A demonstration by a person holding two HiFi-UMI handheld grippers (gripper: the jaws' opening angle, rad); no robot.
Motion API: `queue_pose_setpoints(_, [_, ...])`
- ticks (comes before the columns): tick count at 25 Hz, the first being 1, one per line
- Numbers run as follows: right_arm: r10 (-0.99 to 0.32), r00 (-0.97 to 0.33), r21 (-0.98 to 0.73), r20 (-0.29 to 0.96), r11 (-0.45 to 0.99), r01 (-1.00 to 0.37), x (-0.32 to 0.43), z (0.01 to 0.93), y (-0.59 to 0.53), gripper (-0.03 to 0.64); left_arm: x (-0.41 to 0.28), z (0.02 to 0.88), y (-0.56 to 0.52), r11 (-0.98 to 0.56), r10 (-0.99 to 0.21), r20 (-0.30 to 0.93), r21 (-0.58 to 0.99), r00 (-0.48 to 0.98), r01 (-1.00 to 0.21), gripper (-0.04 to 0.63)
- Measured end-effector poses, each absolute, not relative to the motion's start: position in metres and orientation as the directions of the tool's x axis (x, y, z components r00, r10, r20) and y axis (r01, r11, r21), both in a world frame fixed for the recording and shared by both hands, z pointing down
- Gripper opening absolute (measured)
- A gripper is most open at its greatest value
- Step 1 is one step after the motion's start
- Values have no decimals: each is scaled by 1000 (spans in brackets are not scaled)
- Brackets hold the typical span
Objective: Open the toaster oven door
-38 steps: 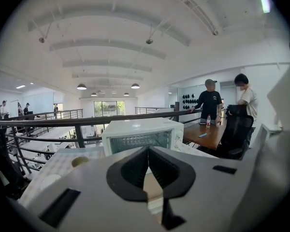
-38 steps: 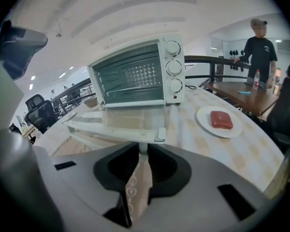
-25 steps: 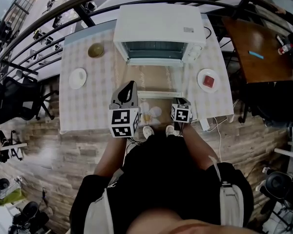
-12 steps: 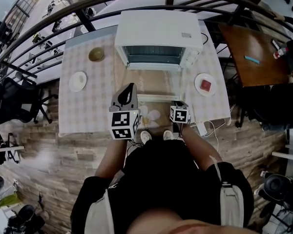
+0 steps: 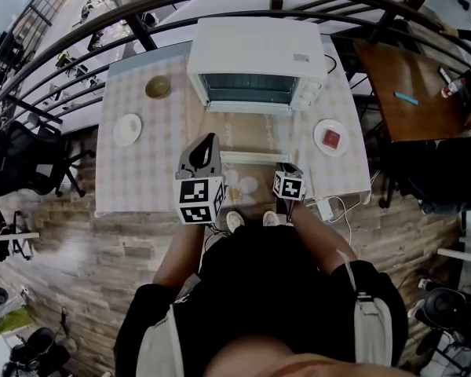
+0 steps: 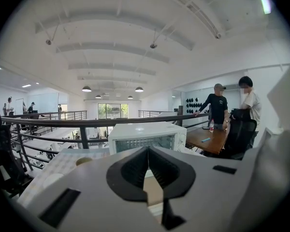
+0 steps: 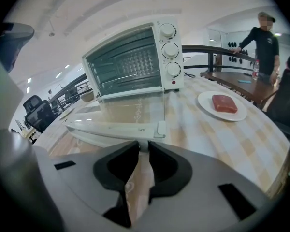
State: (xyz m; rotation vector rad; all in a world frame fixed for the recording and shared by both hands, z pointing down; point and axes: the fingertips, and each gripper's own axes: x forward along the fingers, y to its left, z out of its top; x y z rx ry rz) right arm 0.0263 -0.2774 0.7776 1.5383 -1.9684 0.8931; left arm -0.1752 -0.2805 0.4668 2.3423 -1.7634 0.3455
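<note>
While the door (image 7: 130, 111) lies flat just ahead of the right gripper (image 7: 139, 149), unmoved this past second, its jaws are opening off the handle (image 7: 111, 128) between their tips. The oven (image 7: 128, 62) beyond looks fully opened, the job likely done, while the left gripper (image 6: 148, 150) alongside has its jaws together, empty.

Right hand-held gripper (image 7: 139, 151) jaws opening, slightly wider than a second ago, around the door handle (image 7: 111, 128).

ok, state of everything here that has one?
toaster oven door: fully open, lying flat.
left gripper: shut, empty, off the oven.
right gripper: jaws opening, tips at the door handle.
right plate: holds a red slab.
left plate: empty.
bowl: upright, contents unclear.
</note>
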Motion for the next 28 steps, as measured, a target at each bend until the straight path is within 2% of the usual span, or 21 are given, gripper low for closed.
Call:
queue_pose_setpoints(15, [-644, -281, -200, 711, 198, -960, 27, 769, -261, 120, -167, 467, -281, -284, -915, 292, 18, 277, -959, 14])
queue_pose_setpoints(22, [-740, -292, -221, 606, 195, -955, 51, 713, -261, 120, -152, 470, -289, -319, -905, 286, 34, 315, -947, 14])
queue_pose_setpoints(28, [-860, -263, -186, 437, 199, -962, 75, 633, -277, 98, -137, 466, -297, -349, -899, 268, 40, 346, -936, 14])
